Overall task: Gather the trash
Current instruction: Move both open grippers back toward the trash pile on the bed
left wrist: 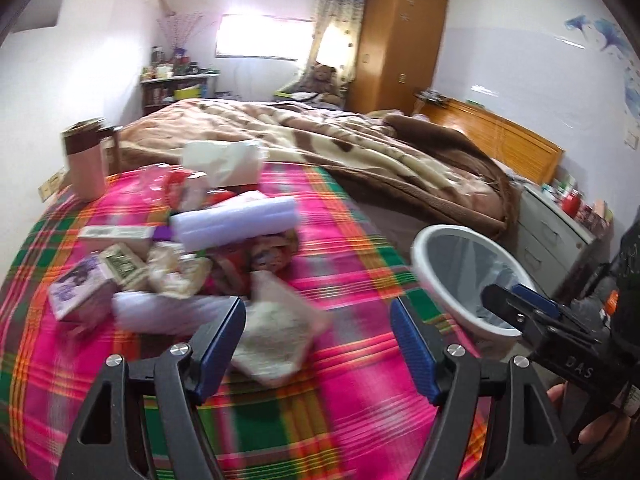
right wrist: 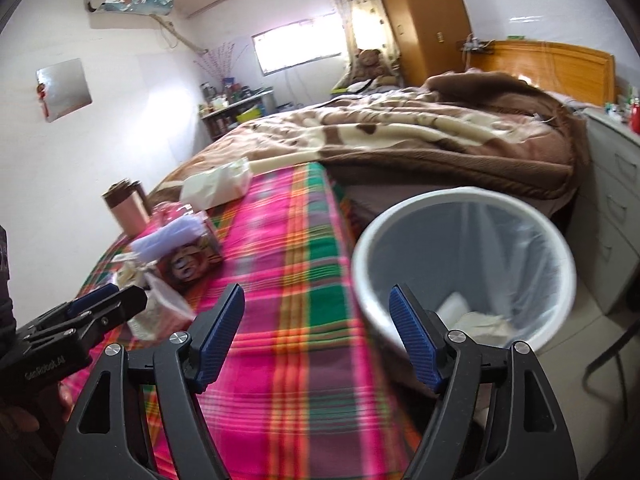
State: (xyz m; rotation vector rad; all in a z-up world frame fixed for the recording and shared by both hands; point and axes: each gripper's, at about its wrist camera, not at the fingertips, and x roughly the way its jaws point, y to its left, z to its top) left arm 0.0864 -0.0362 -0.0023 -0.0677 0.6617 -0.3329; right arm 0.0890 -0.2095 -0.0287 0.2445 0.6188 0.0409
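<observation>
A heap of trash lies on the pink-and-green plaid sheet: a white foam roll, a purple box, a clear bag of pale stuff and a printed wrapper. My left gripper hovers open over the near edge of the heap, the clear bag just beyond its left finger, nothing between the pads. A white bin with a clear liner stands beside the bed, with crumpled paper inside. My right gripper is open and empty above the bin's near rim. Each gripper shows in the other's view, the right gripper and the left gripper.
A pink cup and a tissue pack sit at the far edge of the sheet. A rumpled brown blanket covers the rest of the bed. Grey drawers stand past the bin, a wooden wardrobe behind.
</observation>
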